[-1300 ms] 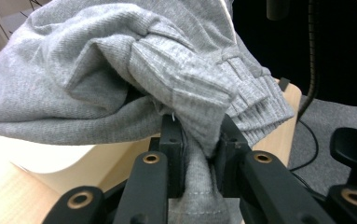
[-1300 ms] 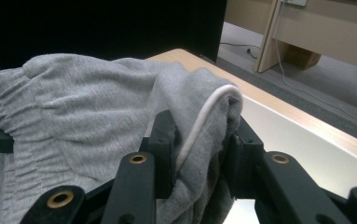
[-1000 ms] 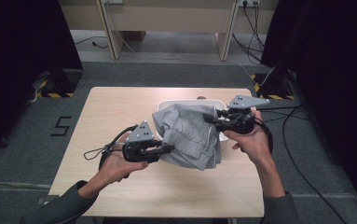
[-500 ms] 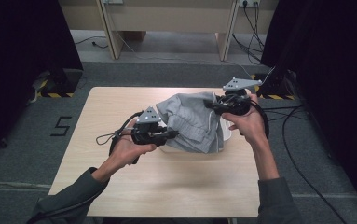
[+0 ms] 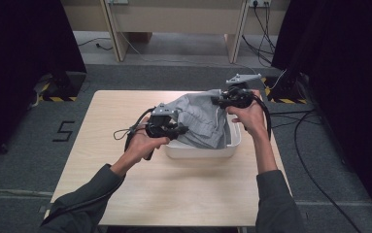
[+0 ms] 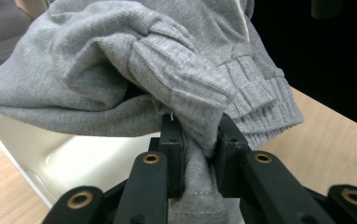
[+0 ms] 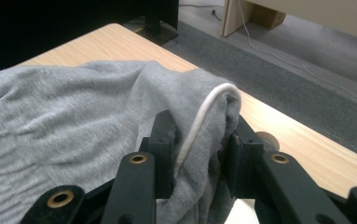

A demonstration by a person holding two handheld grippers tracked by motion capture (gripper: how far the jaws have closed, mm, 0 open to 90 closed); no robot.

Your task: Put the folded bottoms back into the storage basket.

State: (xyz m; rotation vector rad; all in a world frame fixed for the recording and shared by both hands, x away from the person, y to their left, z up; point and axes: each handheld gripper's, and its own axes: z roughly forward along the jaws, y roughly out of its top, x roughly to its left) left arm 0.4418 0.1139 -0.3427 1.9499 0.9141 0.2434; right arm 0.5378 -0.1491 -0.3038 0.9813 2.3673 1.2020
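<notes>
1. Two grippers are clamped on one grey garment (image 5: 200, 119), which is held spread between them above a white tub (image 5: 232, 145) on the wooden surface (image 5: 125, 189).
2. The left gripper (image 5: 181, 130) is seen at the garment's near left edge, just over the tub's left end; in the left gripper view its jaws are pressed together on a bunched fold of the grey knit (image 6: 195, 154) (a ribbed cuff (image 6: 264, 107) hangs just beside that fold).
3. The right gripper (image 5: 218, 101) is held at the garment's far right corner, over the tub's far end; in the right gripper view its jaws are closed on a folded edge carrying a white cord or piping (image 7: 199, 121).
4. Part of the cloth is draped down into the tub, while the rest is kept lifted between the two grippers.
5. The tub's pale inner wall (image 6: 73, 154) is seen below the cloth in the left gripper view.
6. The tub is set toward the surface's right half, close to its far edge.
</notes>
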